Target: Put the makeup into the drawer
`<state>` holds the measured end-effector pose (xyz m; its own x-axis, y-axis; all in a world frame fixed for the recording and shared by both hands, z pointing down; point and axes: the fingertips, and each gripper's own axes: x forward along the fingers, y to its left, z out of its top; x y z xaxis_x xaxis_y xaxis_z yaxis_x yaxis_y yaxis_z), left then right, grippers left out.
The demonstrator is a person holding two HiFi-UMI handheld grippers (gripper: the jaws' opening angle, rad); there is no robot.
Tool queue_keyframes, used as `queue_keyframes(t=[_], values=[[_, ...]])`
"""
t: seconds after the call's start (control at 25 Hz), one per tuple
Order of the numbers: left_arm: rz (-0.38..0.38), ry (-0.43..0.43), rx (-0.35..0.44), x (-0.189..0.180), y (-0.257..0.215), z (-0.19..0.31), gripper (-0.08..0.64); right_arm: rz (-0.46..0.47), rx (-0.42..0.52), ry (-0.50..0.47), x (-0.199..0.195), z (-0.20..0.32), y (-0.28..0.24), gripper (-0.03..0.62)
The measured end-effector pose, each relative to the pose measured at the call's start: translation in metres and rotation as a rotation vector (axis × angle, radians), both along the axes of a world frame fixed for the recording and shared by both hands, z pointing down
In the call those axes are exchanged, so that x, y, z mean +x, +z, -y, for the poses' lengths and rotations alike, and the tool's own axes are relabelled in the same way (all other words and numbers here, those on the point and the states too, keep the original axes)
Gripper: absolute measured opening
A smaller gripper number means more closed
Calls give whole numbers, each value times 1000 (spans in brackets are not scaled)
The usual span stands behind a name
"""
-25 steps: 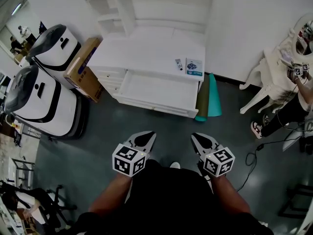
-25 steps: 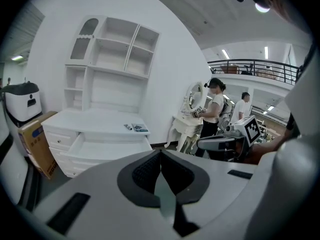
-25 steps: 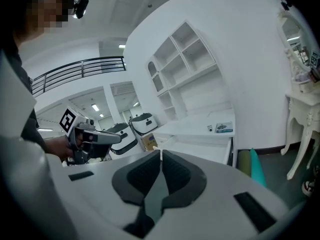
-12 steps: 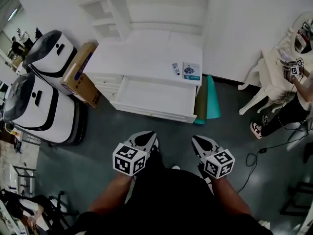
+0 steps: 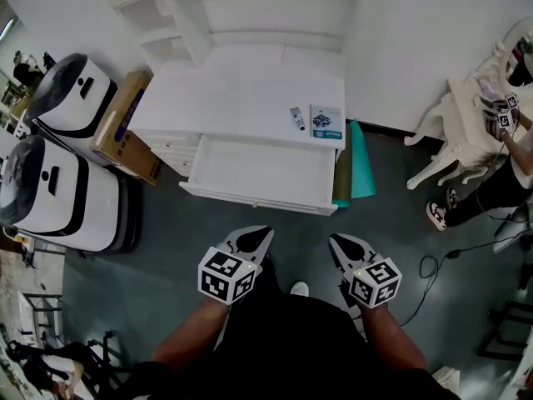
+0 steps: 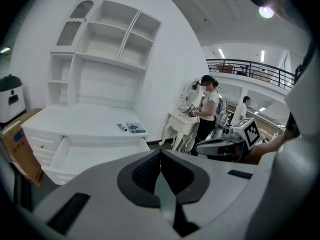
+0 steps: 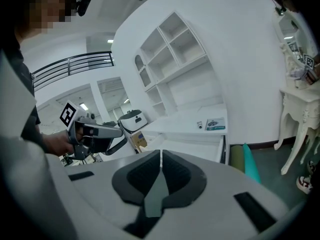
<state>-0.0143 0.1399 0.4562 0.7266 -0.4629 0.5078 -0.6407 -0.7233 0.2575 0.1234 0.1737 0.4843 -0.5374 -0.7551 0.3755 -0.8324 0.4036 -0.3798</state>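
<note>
1. presently, i hold both grippers low in front of my body, on the near side of the open drawer [image 5: 258, 172] and well apart from it.
2. left gripper [image 5: 253, 238]: its jaws are pressed together with nothing between them. it sits opposite the drawer's middle.
3. right gripper [image 5: 344, 246]: its jaws are likewise closed tight and empty. it sits about opposite the drawer's right end.
4. the drawer stands pulled out toward me from the white desk [image 5: 241, 86].
5. makeup: a small tube [image 5: 296, 119] and a flat printed packet [image 5: 326, 121] lie side by side on the desk top, just behind the drawer's right end. the tube is left of the packet, and both are outside the drawer.
6. a green rolled mat [image 5: 360, 161] lies on the floor just beside the drawer's right end.
7. a cardboard box [image 5: 123, 127] leans near the drawer's left side.
8. a person [image 5: 500, 182] stands well to the right of the drawer, at a white side table [image 5: 466, 127].
</note>
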Motion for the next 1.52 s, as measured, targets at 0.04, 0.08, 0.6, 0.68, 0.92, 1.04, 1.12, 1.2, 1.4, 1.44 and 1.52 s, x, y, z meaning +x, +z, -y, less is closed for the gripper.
queue_keyframes(t=[0.04, 0.08, 0.6, 0.68, 0.92, 1.04, 1.12, 1.2, 1.4, 1.44, 1.52], values=[[4, 0, -12, -4, 4, 7, 11, 0, -7, 6, -1, 8, 2, 29], [7, -1, -22, -7, 8, 15, 11, 1, -12, 11, -3, 17, 3, 29], [6, 60, -16, -27, 13, 148, 11, -5, -53, 84, -32, 144, 4, 29], [10, 87, -15, -27, 14, 165, 11, -19, -51, 100, -34, 163, 2, 29], [8, 177, -18, -31, 18, 202, 11, -86, -50, 160, -42, 205, 7, 29], [9, 212, -22, -35, 20, 214, 11, -142, -60, 179, -43, 223, 14, 29], [20, 244, -28, -36, 24, 218, 11, -159, -76, 190, -44, 233, 22, 29], [33, 270, -37, -38, 31, 220, 11, -162, -90, 201, -46, 243, 29, 29], [31, 269, -60, -40, 39, 231, 11, -205, -103, 213, -41, 270, 40, 29], [35, 268, -58, -39, 40, 233, 11, -220, -101, 211, -38, 277, 42, 29], [46, 259, -54, -39, 42, 237, 11, -248, -100, 205, -33, 289, 47, 29]])
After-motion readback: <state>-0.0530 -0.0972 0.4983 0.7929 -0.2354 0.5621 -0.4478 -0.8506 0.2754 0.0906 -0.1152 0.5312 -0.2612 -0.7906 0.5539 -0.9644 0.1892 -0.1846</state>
